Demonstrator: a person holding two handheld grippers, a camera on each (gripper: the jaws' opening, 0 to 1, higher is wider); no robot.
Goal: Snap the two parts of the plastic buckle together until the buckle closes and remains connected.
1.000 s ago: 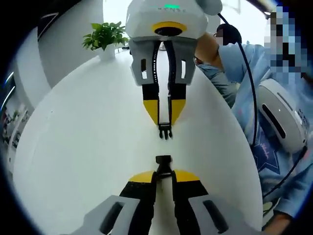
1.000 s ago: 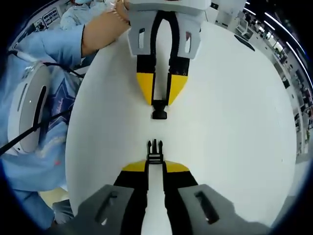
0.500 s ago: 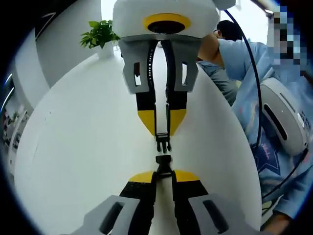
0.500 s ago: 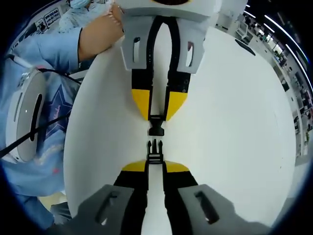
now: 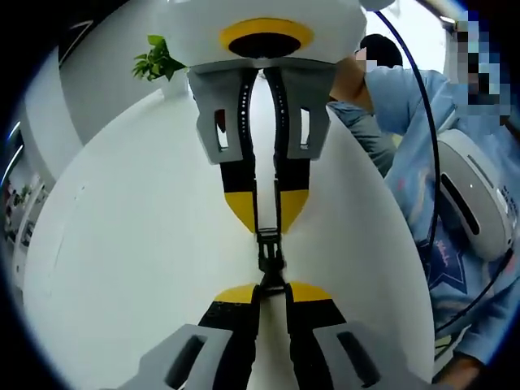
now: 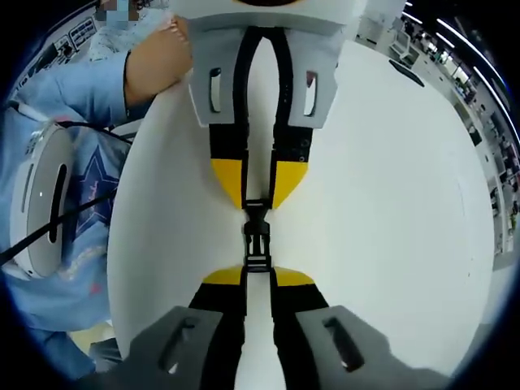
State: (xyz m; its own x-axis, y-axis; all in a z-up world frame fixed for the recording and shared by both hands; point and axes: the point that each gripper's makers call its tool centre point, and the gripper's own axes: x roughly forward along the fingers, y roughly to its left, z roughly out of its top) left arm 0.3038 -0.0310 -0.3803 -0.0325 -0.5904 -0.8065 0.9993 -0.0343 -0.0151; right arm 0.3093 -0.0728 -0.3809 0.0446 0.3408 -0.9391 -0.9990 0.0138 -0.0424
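A small black plastic buckle hangs in two parts above the white table. My left gripper is shut on the socket part. My right gripper comes down from the top of the left gripper view, shut on the pronged part. The two parts now meet end to end, prongs entering the socket; whether they have latched I cannot tell. In the right gripper view, my right gripper holds the pronged part against the socket part held by the left gripper.
A potted plant stands at the table's far edge. A person in a light blue top stands close on the right with a white device at the side; a hand grips the left gripper. White tabletop spreads around both grippers.
The two grippers have come together. The gap between the pronged part and the socket part has shut, and the parts now touch with the prongs going in.
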